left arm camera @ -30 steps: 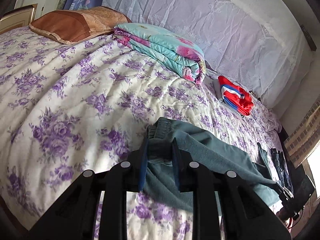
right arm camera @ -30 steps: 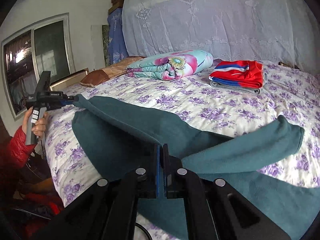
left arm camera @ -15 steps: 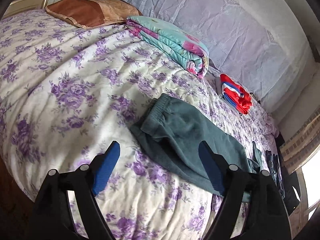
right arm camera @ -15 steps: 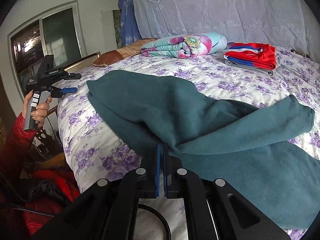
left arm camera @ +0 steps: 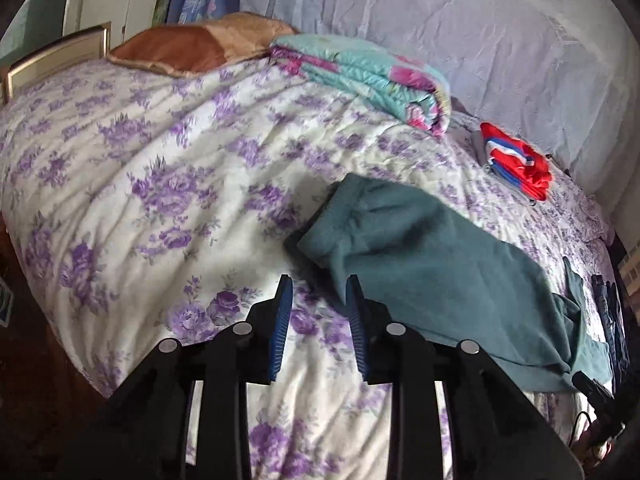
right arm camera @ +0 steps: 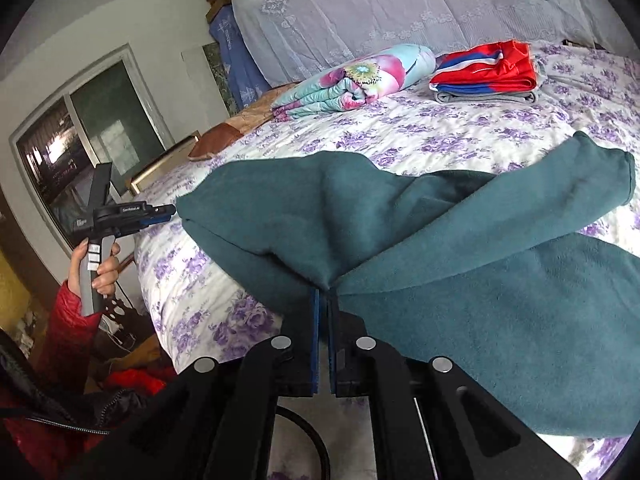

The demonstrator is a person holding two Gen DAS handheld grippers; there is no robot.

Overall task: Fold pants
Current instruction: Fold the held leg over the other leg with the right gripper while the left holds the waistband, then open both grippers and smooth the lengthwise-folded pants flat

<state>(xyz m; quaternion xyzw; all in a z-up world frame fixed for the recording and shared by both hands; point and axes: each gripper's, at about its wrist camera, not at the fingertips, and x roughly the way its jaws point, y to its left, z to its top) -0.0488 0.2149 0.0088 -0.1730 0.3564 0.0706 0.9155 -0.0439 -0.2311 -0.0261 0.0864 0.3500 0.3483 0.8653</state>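
The teal pants point(left arm camera: 436, 264) lie on the bed point(left arm camera: 160, 184), spread over its purple-flowered white cover toward the near edge; the cloth is a soft, fleecy, matte green-blue, rumpled and partly doubled over itself. In the right wrist view the pants point(right arm camera: 460, 272) bunch into a peaked fold at the middle, with one leg reaching out to the right and ending in a rounded cuff. The right gripper point(right arm camera: 323, 300) has its jaws clenched on a pinch of that fabric at the point of the fold. The left gripper point(left arm camera: 318, 300) has its jaws parted with nothing between them, just beside the waistband end of the pants. Farther back on the bed lie a folded floral quilt point(left arm camera: 372, 76), a brown pillow point(left arm camera: 188, 46) and a folded red garment point(right arm camera: 488, 66)
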